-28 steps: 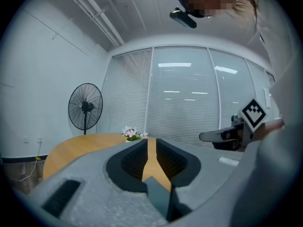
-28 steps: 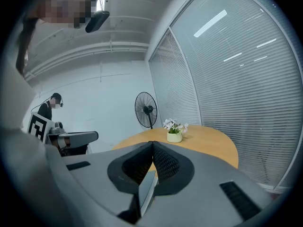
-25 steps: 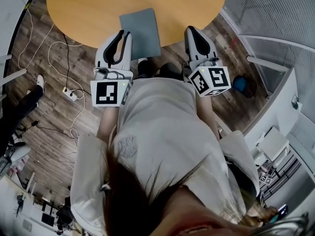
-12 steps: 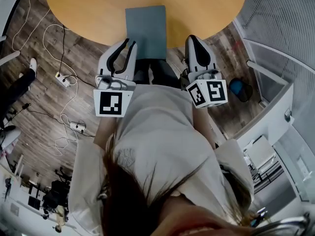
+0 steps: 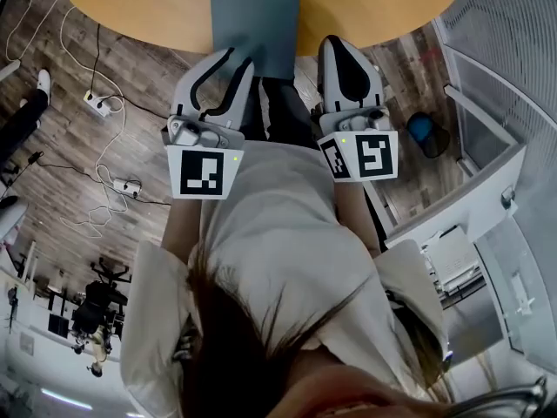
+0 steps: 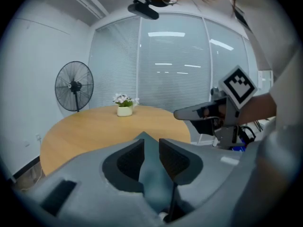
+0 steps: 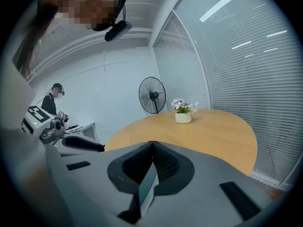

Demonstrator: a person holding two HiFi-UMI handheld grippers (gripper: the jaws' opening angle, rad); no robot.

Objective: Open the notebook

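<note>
Where everything rests: round, light-orange wooden worktop (image 5: 157, 7).
Room: dark wood-plank floor (image 5: 104, 68) strewn with white cables and power strips (image 5: 96, 104); glass wall with white blinds (image 6: 165, 65); black standing fan (image 6: 74, 85) beyond the worktop.
Far side of worktop: small white pot of pale flowers (image 6: 125, 109).
Task's thing: flat, closed blue-grey notebook (image 5: 257, 16) with a plain cover, lying at the near edge of the worktop, its near end overhanging toward the person.
Left hand: left gripper (image 5: 239, 57) just beside the notebook's near left corner; jaws a narrow gap apart, having just been opening; the notebook's blue-grey shows through the gap, and whether a pad touches it I cannot tell.
Right hand: right gripper (image 5: 333, 43) off the notebook's near right corner, apart from it; jaws with tips together, gripping nothing.
</note>
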